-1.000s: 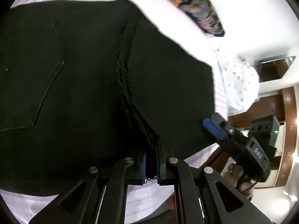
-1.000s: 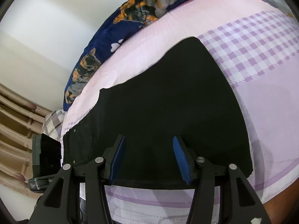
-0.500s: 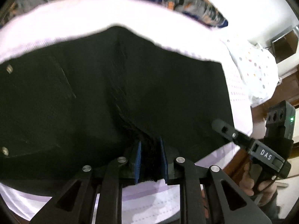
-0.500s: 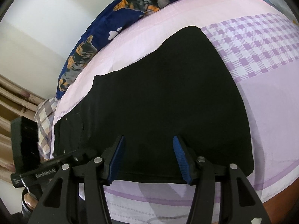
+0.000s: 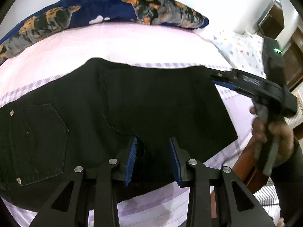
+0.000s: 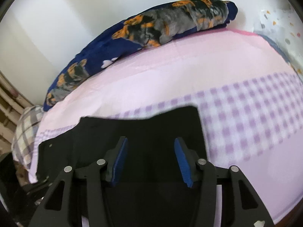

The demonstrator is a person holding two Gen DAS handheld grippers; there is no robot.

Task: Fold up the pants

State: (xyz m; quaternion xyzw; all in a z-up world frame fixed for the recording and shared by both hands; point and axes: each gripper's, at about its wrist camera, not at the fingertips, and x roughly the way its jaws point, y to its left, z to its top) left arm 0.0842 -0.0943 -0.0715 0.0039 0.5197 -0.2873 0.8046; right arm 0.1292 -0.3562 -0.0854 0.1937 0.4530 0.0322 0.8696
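Observation:
Black pants (image 5: pixel 151 104) lie folded flat on the pink and purple bed sheet (image 5: pixel 132 43), a back pocket showing at the left. My left gripper (image 5: pixel 153 158) hangs just above their near edge; its jaws are opening and the pads stand clear of the cloth. A hand (image 5: pixel 270 132) holds the right gripper (image 5: pixel 215 77) over the pants' far right corner. In the right wrist view the right gripper (image 6: pixel 152 160) hovers above the pants (image 6: pixel 151 128); its jaws are closing a little, with nothing pinched between them.
A dark blue dog-print blanket (image 5: pixel 113 9) runs along the bed's far side by the wall. A white spotted pillow (image 5: pixel 240 51) lies at the right, a plaid pillow (image 6: pixel 26 132) at the left. The wooden bed frame (image 5: pixel 244 166) shows at the lower right.
The left gripper let go of the bunched fold edge, its jaws spread and it rose and rolled. The right gripper swung towards the pants' right side.

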